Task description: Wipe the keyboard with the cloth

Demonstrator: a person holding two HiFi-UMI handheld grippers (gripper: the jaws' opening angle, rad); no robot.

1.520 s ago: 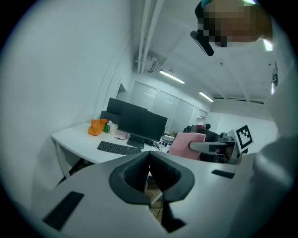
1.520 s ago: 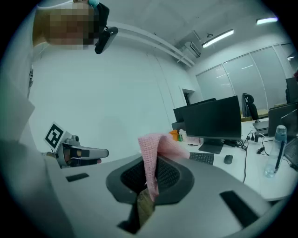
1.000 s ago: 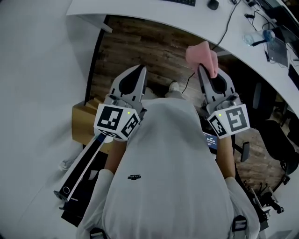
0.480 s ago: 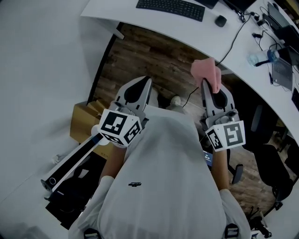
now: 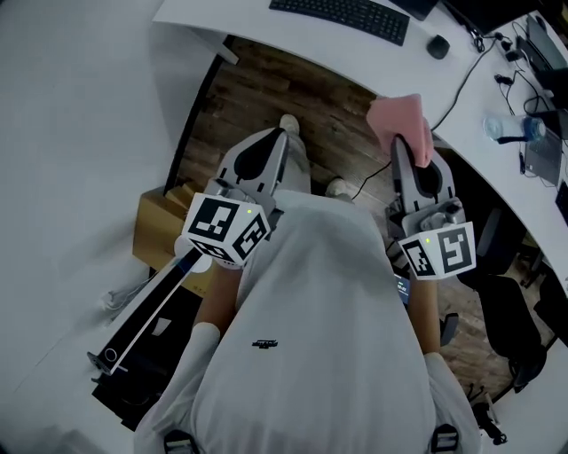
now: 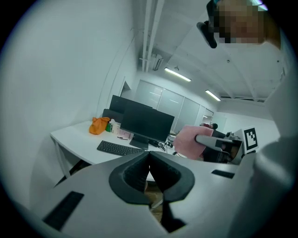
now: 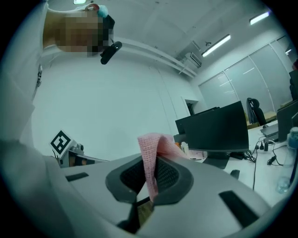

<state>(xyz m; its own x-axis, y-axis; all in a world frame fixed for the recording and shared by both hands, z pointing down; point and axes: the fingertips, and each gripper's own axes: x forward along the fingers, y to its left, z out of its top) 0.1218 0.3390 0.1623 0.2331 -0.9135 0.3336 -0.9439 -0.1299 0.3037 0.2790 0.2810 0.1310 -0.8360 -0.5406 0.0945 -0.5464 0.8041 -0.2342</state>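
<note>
The right tool (image 5: 406,146), clamped on the pink cloth (image 5: 397,117), is hovering well short of the keyboard (image 5: 340,16), which is lying far and slightly left on the white surface (image 5: 222,19), its long axis running left to right, while the left tool (image 5: 271,137) is hanging with jaws together, empty.

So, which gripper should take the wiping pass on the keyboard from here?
Right, most likely. The right gripper is shut on the pink cloth and sits close to the desk edge, with the keyboard ahead. The left gripper is shut and empty.
</note>
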